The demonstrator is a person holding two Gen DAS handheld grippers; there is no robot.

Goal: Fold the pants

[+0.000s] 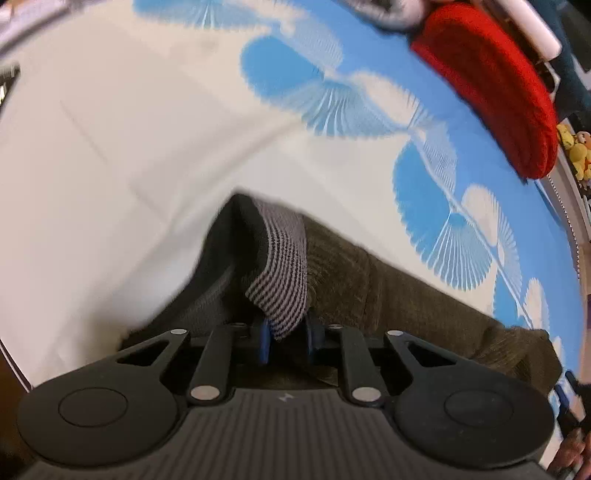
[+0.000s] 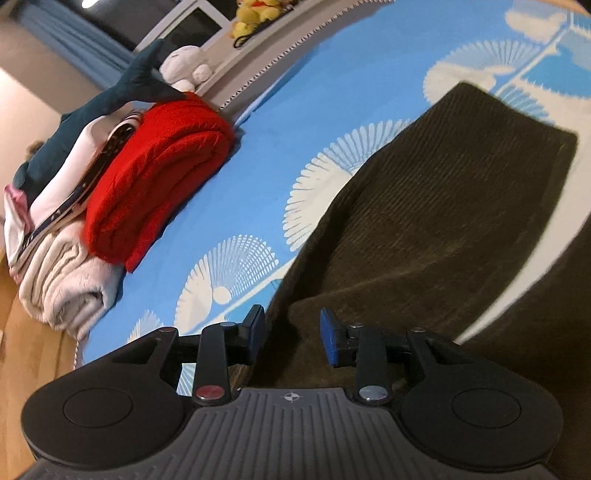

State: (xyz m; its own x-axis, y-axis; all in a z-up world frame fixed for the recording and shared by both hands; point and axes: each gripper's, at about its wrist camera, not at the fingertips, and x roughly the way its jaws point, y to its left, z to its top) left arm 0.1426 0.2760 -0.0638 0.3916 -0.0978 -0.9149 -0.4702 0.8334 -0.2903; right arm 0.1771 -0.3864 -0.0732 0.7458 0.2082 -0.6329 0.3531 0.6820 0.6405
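Dark olive corduroy pants (image 1: 388, 291) lie on a bed with a blue and white fan-pattern sheet (image 1: 436, 177). My left gripper (image 1: 288, 338) is shut on the pants' waistband, whose striped lining (image 1: 284, 266) is turned up between the blue pads. In the right wrist view the pants (image 2: 443, 206) stretch away toward the leg end. My right gripper (image 2: 293, 336) has its jaws around a fold of the pants fabric, with a gap between the pads; the fabric fills that gap.
A folded red blanket (image 2: 155, 177) lies on the bed beside a stack of pale folded laundry (image 2: 62, 266) and a dark teal plush (image 2: 122, 92). The red blanket also shows in the left wrist view (image 1: 491, 85). Yellow plush toys (image 2: 255, 14) sit on a ledge beyond the bed.
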